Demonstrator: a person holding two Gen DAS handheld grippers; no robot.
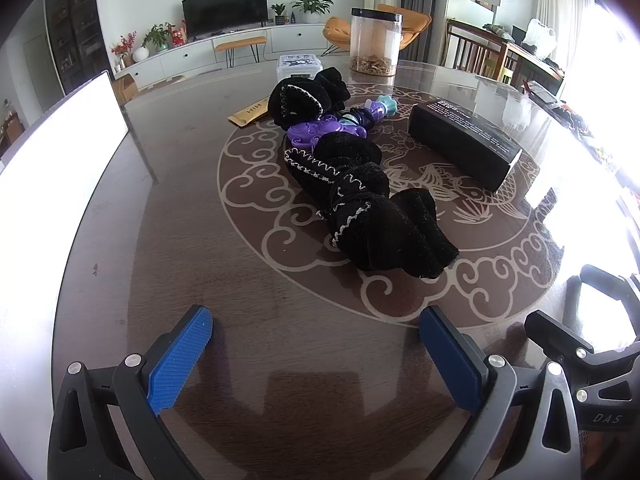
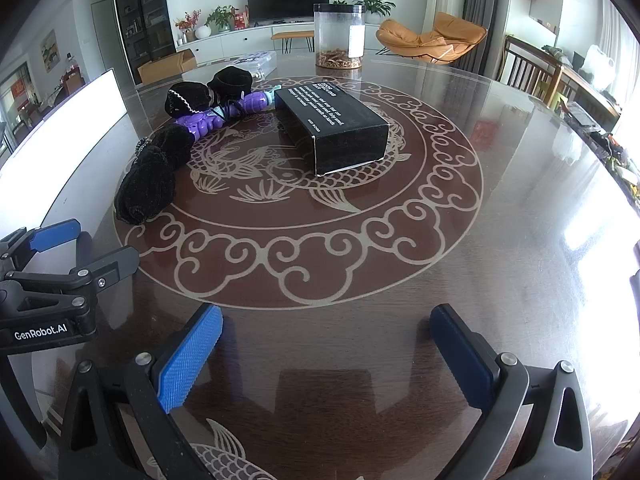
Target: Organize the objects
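Note:
Two black velvet pouches with white stitching lie on the round table: a near one (image 1: 368, 208) (image 2: 152, 176) and a far one (image 1: 304, 96) (image 2: 208, 92). A purple toy (image 1: 332, 128) (image 2: 224, 114) lies between them. A black box (image 1: 464, 142) (image 2: 332, 124) lies to their right. My left gripper (image 1: 316, 340) is open and empty, short of the near pouch. My right gripper (image 2: 326, 344) is open and empty, well short of the box. The left gripper also shows in the right wrist view (image 2: 56, 272) at the left edge.
A clear jar (image 1: 375, 42) (image 2: 339, 36) with brown bits stands at the table's far side. A small white container (image 1: 299, 68) and a tan packet (image 1: 250, 114) lie behind the pouches. A white panel (image 1: 60, 144) stands at the left. Chairs stand beyond the table (image 1: 280, 320).

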